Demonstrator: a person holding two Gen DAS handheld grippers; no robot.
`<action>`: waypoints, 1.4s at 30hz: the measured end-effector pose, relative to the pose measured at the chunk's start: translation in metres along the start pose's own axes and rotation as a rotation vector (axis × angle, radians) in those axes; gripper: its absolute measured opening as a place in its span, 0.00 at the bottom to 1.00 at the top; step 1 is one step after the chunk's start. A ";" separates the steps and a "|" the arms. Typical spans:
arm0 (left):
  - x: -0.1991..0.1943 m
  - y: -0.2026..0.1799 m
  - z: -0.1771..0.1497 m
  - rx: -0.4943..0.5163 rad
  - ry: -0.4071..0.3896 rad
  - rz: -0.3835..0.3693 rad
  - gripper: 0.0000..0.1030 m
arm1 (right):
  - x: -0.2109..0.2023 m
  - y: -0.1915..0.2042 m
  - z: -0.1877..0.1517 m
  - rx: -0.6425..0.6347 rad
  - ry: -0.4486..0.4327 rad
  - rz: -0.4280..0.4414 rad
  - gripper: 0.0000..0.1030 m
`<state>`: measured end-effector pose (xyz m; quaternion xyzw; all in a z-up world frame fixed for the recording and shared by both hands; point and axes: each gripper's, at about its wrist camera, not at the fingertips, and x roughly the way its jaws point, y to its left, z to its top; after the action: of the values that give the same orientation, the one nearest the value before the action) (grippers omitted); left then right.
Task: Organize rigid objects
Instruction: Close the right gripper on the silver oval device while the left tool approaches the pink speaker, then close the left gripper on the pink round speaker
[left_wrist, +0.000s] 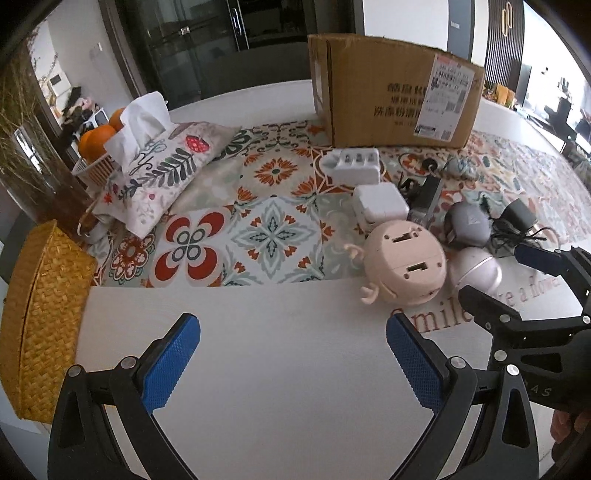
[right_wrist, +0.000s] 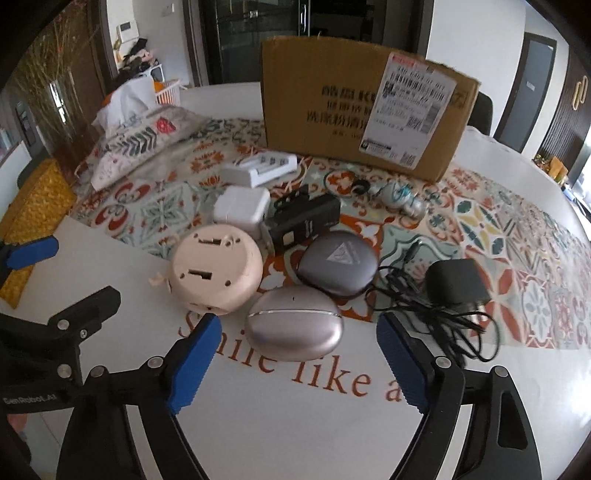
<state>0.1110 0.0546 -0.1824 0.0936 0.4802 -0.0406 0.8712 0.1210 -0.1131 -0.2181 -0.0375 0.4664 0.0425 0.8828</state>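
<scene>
Small gadgets (right_wrist: 295, 258) clustered before upright carton (right_wrist: 362, 107)

Left tool (left_wrist: 293, 363): jaws spread wide, nothing between them, low over the surface.
Right tool (right_wrist: 299, 363): jaws spread wide, nothing gripped, just beside the left tool.

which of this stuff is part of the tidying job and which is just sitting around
For the job:
pink round gadget
silver oval case
grey oval case
white adapter
white battery charger
black device
black adapter with cable
cardboard box, probably the container

Lying about:
tissue pouch
oranges
woven basket
patterned mat
</scene>
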 end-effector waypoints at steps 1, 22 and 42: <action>0.002 0.000 0.000 0.006 0.001 0.003 1.00 | 0.004 0.000 -0.001 -0.002 0.009 -0.002 0.80; 0.016 0.000 0.007 0.052 0.000 -0.022 1.00 | 0.028 0.003 -0.001 0.039 0.043 -0.001 0.64; 0.012 -0.050 0.032 -0.006 0.015 -0.115 0.96 | -0.018 -0.050 -0.002 0.133 0.024 0.024 0.64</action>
<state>0.1357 -0.0010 -0.1826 0.0638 0.4912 -0.0884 0.8642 0.1143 -0.1642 -0.2030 0.0264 0.4793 0.0215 0.8770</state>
